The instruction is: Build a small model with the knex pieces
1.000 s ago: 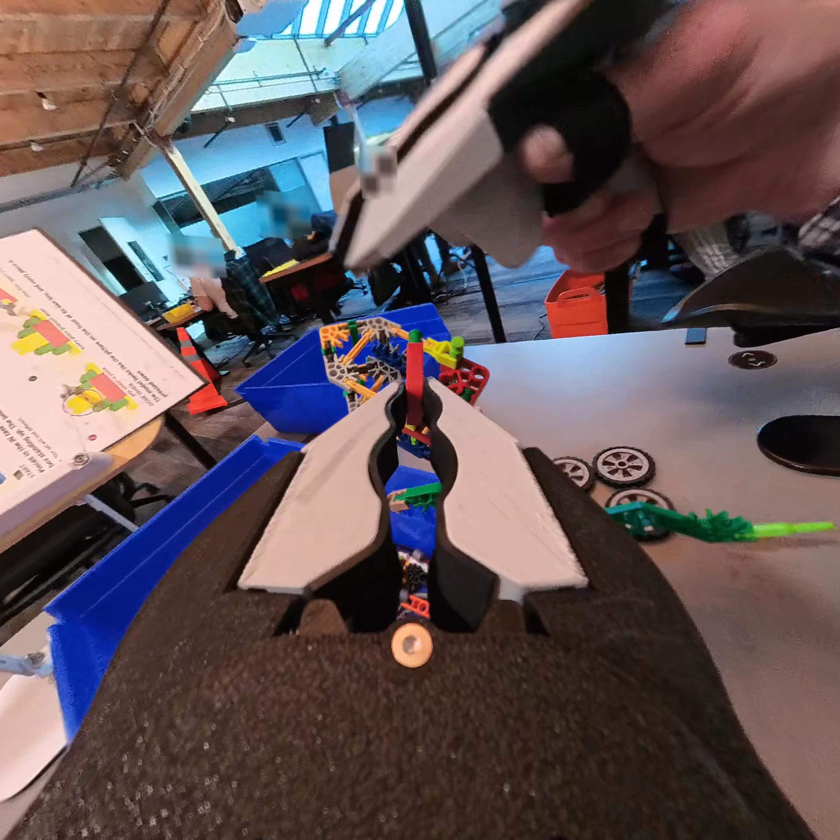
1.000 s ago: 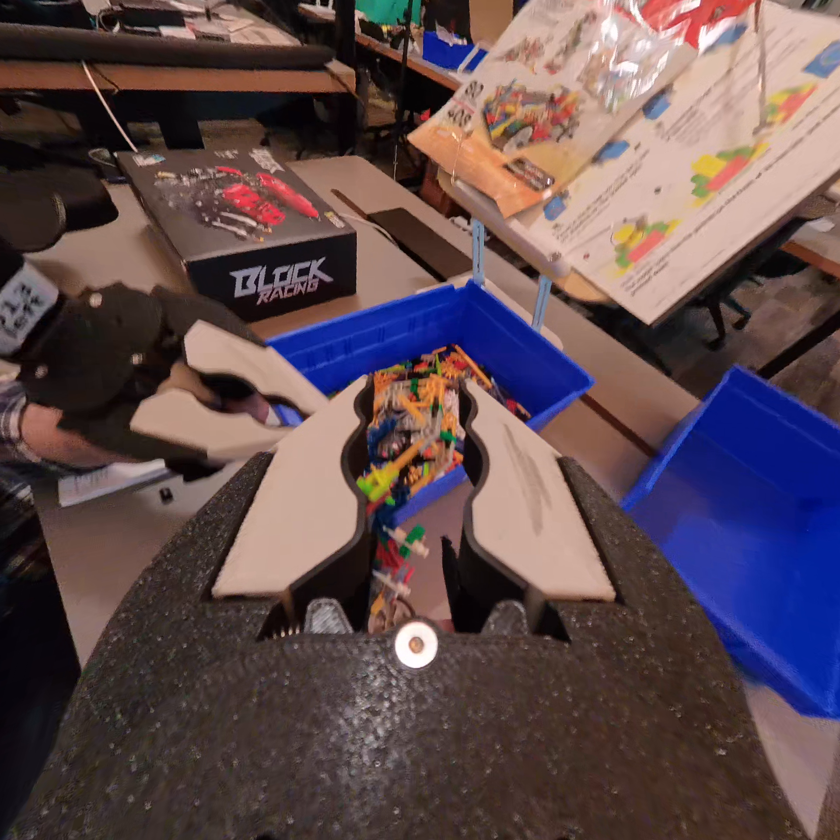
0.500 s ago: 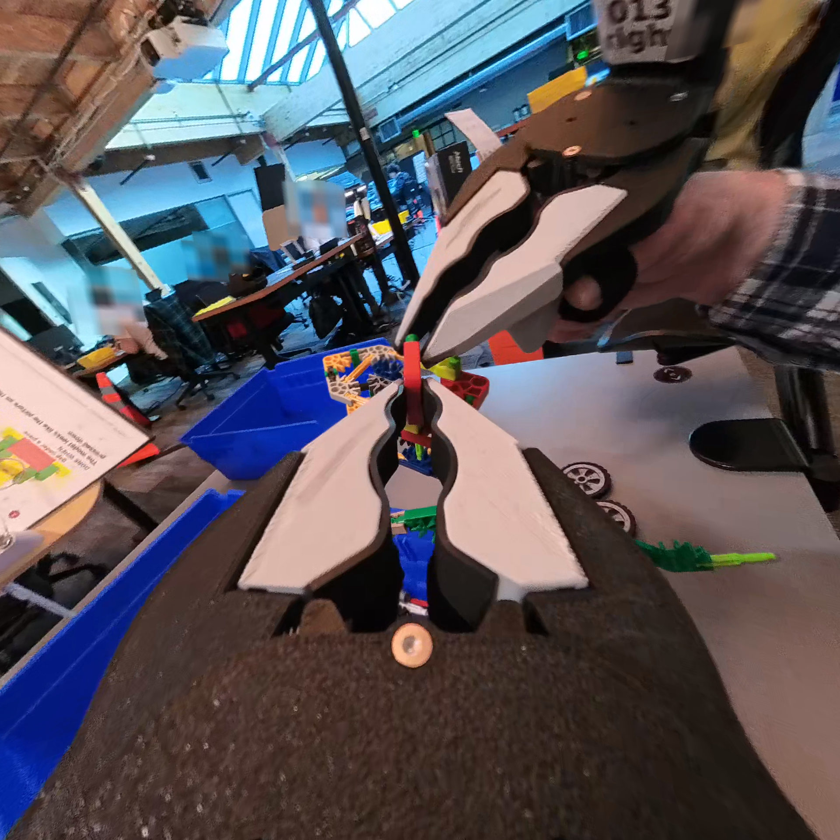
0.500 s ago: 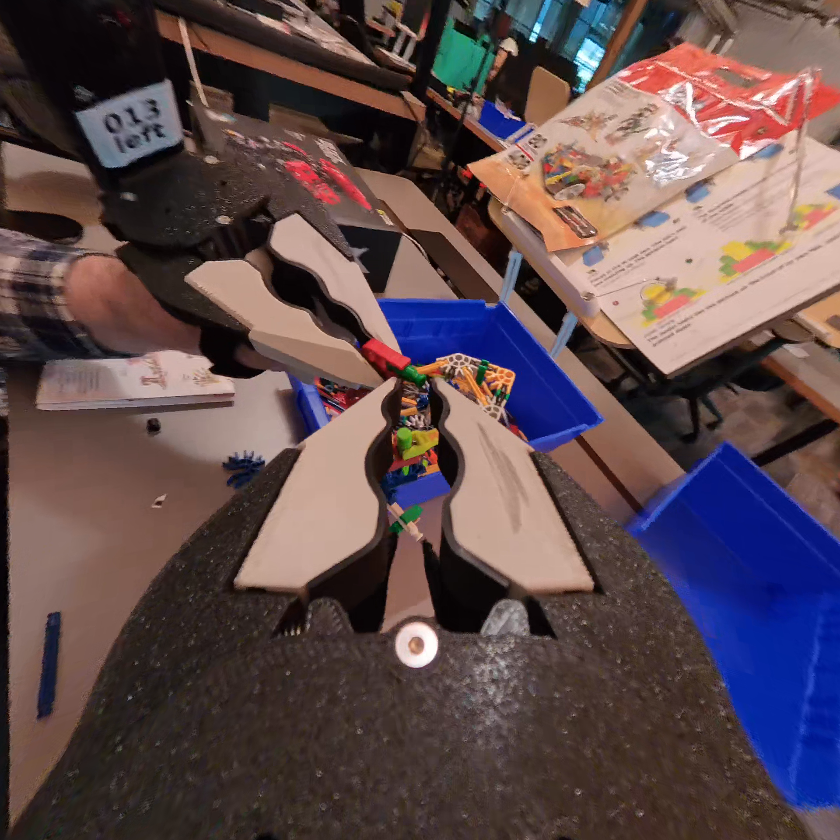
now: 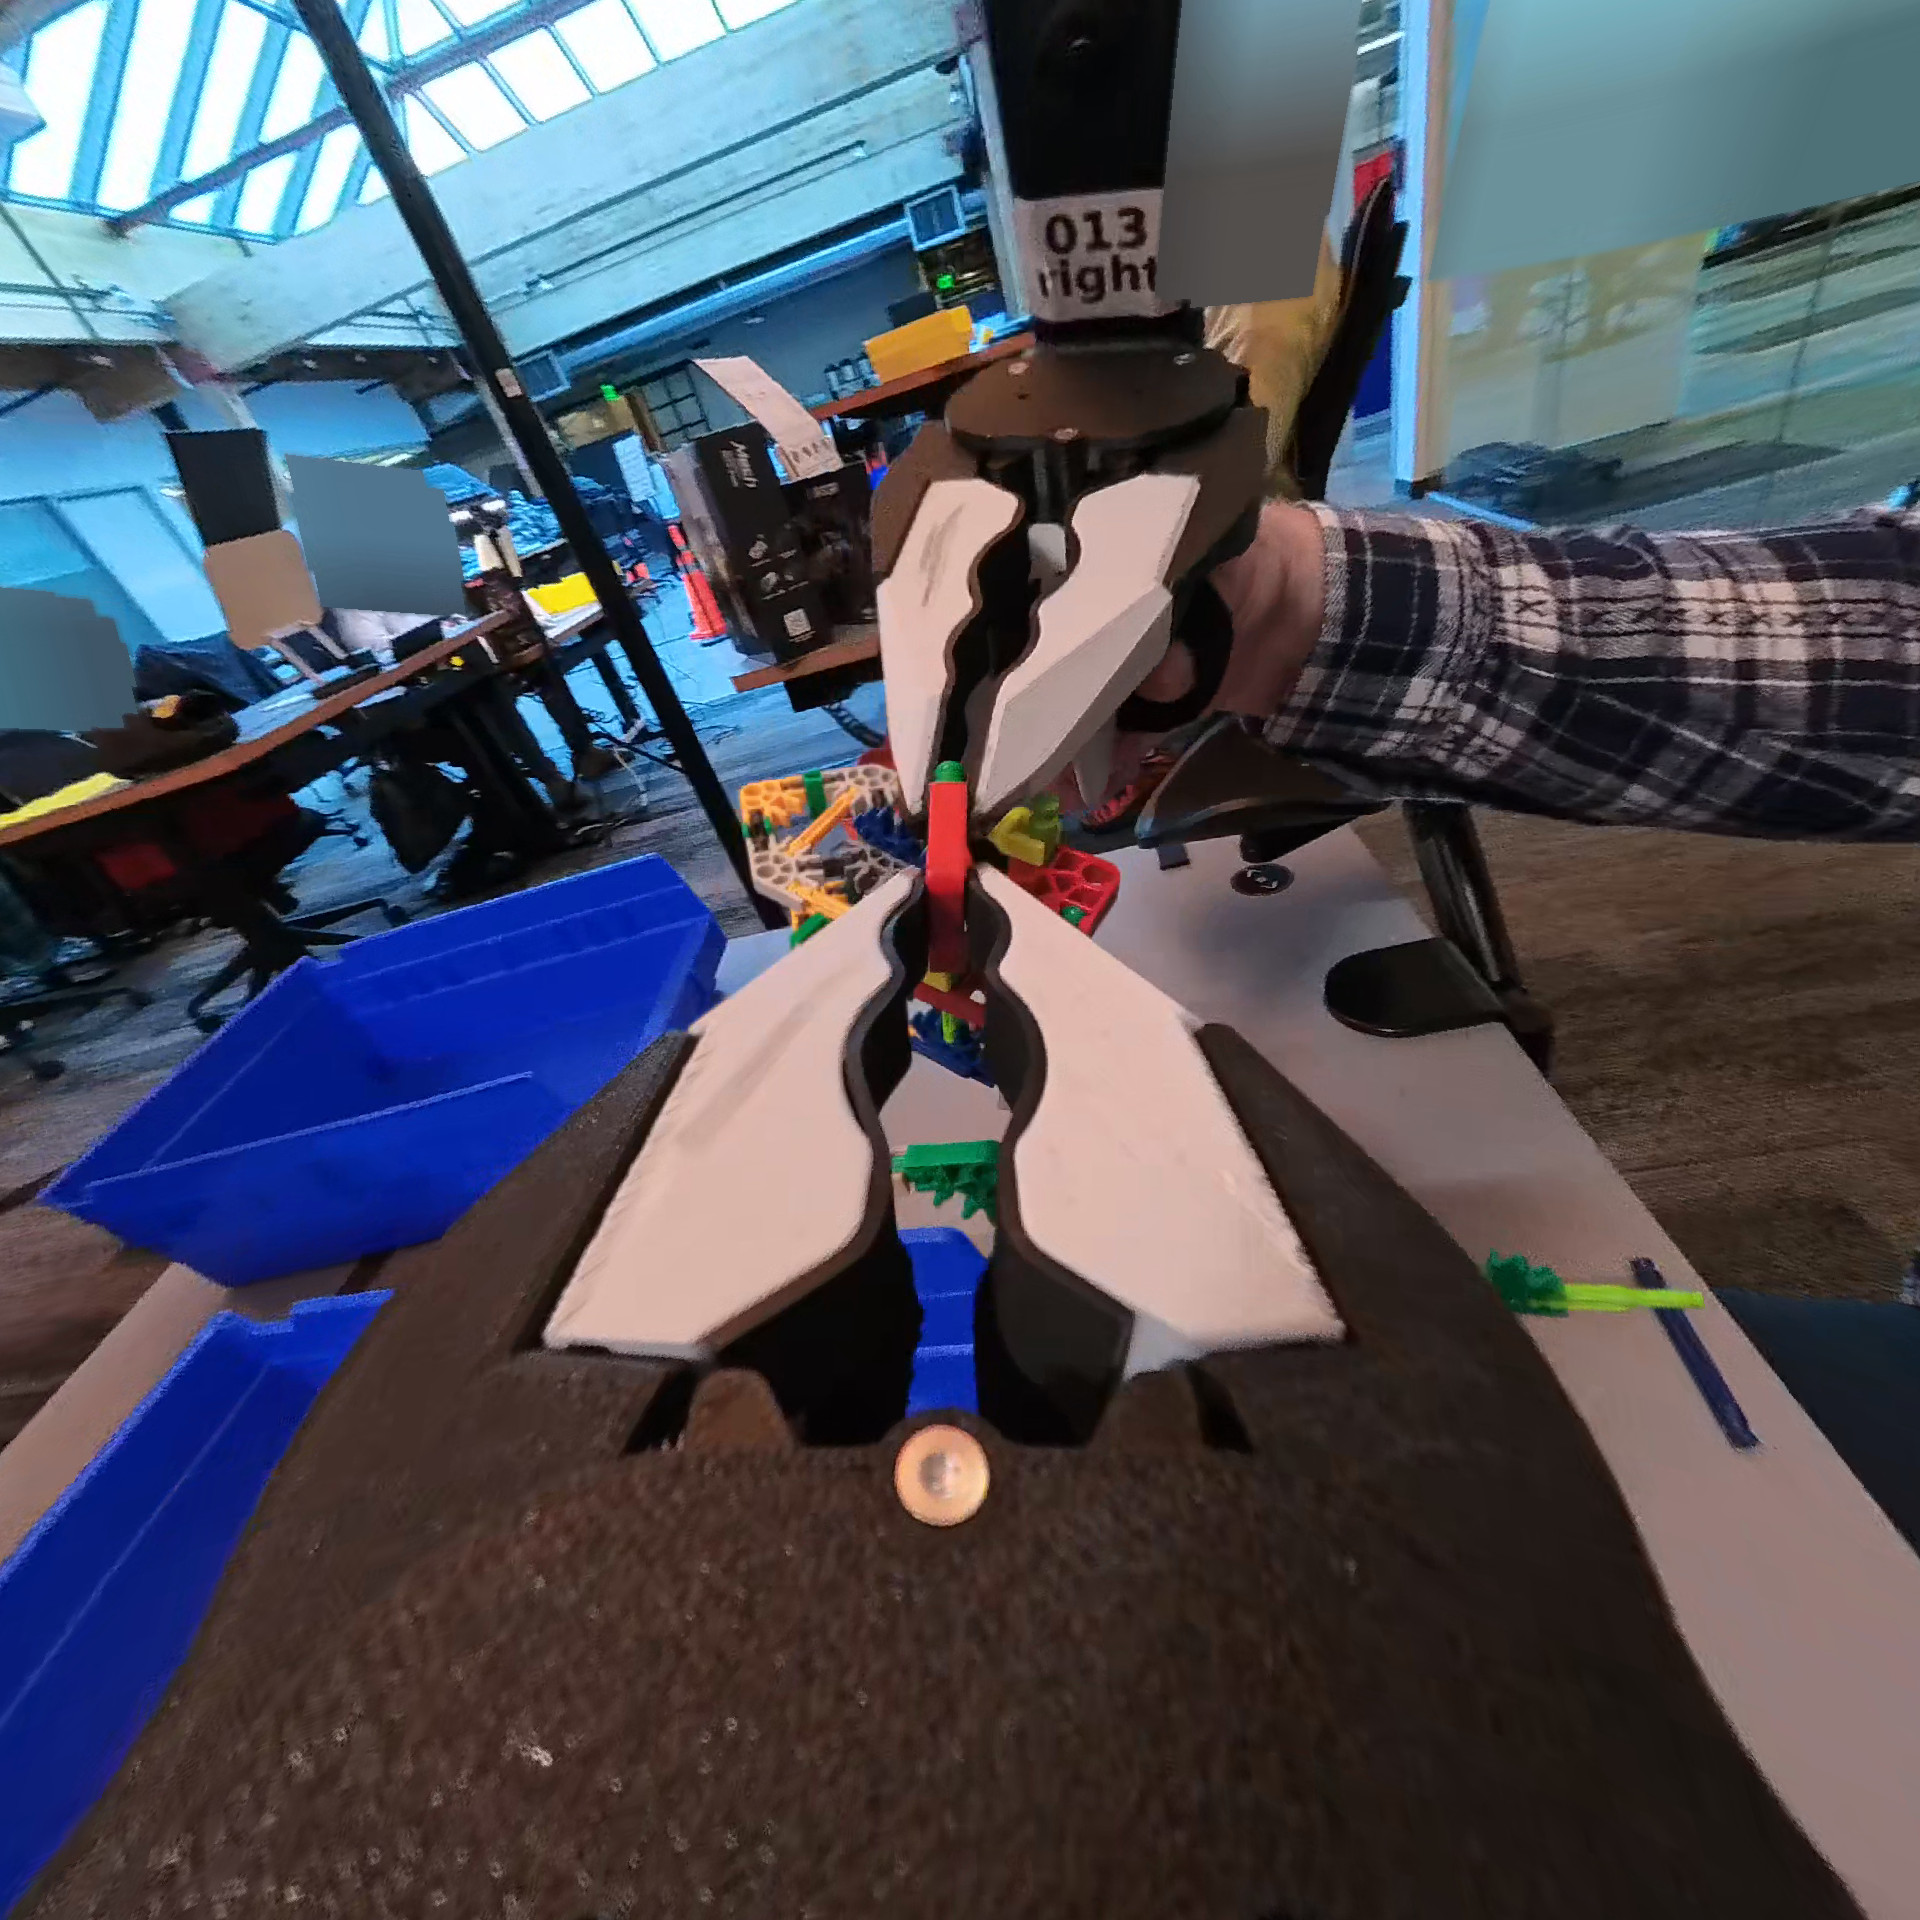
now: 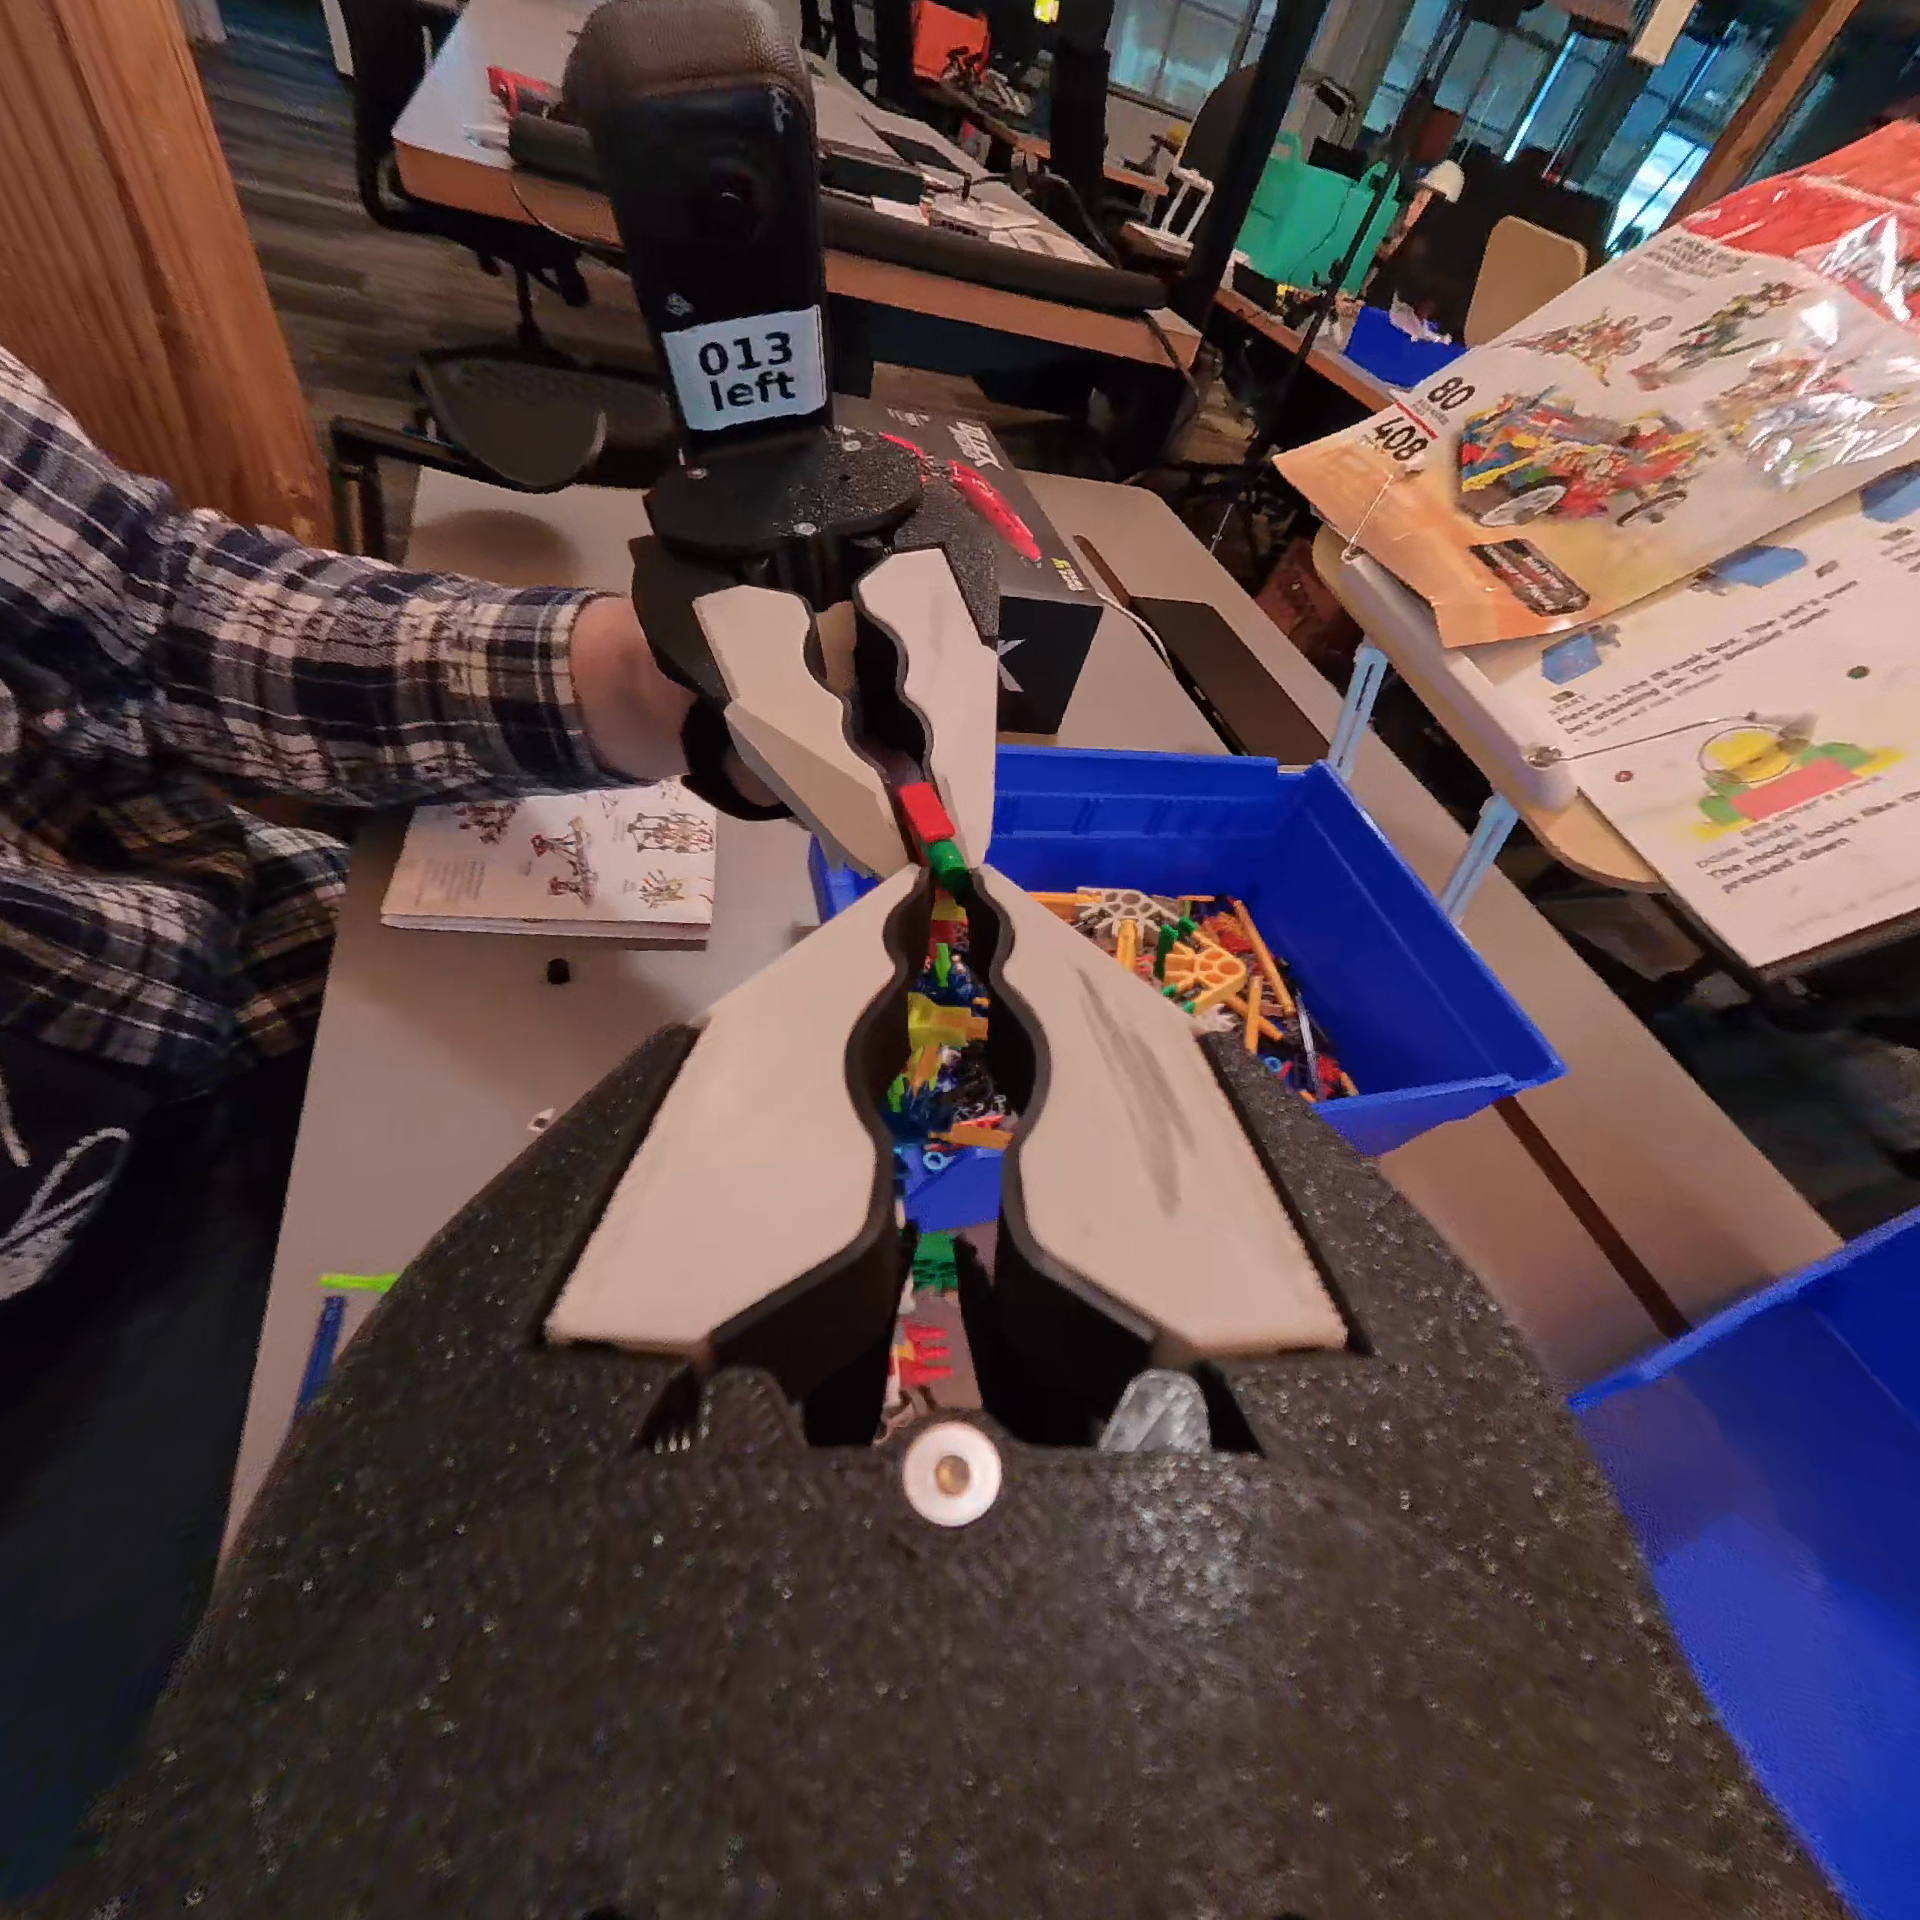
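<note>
**Grippers meet tip to tip over the parts bin**

Since 1 second ago the right gripper point(image 5: 951, 795) has swung from high and off to one side down to face the left gripper point(image 5: 948, 883), so the 2 now point at each other, tips nearly touching. Left gripper's fingers point(image 5: 790, 1101) are closed on a red rod point(image 5: 943, 862), which stands upright between the tips with a green end piece point(image 5: 948, 773) on top. From the right wrist view the right gripper point(image 6: 948, 878) has its fingers point(image 6: 1122, 1122) drawn close around that green end point(image 6: 945, 858); whether they truly pinch it cannot be told. The left gripper point(image 6: 914, 821) hangs tilted down toward it, the red rod point(image 6: 923, 810) showing between its tips.

Below the meeting point sits a blue bin point(image 6: 1382, 883) heaped with colourful construction pieces point(image 6: 1205, 961). A 2nd blue bin point(image 5: 395, 1049) lies to the left in the left wrist view, apart from the first. On the grey table point(image 5: 1351, 1091) rest a green connector with a lime rod point(image 5: 1579, 1296) and a thin blue rod point(image 5: 1694, 1356) just beside it. An open instruction booklet point(image 6: 551, 868) lies near the plaid sleeve point(image 6: 260, 644), a black box point(image 6: 1039, 623) stands behind the left gripper, and a tilted board with printed sheets point(image 6: 1714, 582) rises at the right.
</note>
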`<state>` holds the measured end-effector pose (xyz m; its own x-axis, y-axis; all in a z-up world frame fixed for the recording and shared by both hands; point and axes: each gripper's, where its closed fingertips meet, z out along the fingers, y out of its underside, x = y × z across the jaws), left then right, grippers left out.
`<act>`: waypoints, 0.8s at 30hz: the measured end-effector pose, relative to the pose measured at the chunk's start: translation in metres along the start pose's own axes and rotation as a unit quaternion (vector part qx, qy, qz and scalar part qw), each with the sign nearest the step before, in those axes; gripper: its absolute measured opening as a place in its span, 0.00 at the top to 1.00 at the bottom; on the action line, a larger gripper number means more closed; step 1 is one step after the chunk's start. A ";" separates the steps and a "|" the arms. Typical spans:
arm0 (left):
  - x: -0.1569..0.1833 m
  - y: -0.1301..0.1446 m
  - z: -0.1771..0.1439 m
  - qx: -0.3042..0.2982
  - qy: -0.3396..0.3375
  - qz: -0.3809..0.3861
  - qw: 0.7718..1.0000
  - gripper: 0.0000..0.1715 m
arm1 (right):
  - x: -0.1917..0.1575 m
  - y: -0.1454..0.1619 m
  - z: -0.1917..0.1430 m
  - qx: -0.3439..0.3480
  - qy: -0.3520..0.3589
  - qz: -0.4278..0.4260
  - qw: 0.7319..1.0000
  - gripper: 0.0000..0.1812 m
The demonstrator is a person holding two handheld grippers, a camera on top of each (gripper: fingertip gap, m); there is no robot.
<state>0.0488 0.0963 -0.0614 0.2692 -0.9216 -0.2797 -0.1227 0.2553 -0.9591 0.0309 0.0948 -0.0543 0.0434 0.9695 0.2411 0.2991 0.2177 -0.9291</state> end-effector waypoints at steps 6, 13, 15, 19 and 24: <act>0.001 0.001 -0.001 -0.010 0.024 0.008 1.000 0.98 | -0.002 0.001 0.006 0.010 -0.017 0.024 1.000 0.91; 0.001 0.001 -0.003 -0.003 0.030 0.000 1.000 0.98 | 0.000 -0.001 0.002 0.027 -0.012 0.020 0.999 0.96; 0.000 0.001 -0.003 -0.001 0.031 -0.002 1.000 0.98 | 0.001 -0.001 0.001 0.031 -0.007 0.020 0.999 0.97; -0.006 -0.001 -0.005 -0.003 0.010 0.004 1.000 0.96 | 0.004 -0.005 0.002 0.039 0.024 0.011 0.999 0.98; -0.017 0.001 -0.003 -0.013 -0.058 0.024 0.998 0.96 | 0.016 -0.005 0.002 0.021 0.088 0.002 0.996 0.98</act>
<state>0.0412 0.1114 -0.0570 0.3710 -0.8680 -0.3299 -0.1628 0.2890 -0.9434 0.0284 0.1090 -0.0464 0.2118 0.9368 0.2785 0.2583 0.2212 -0.9404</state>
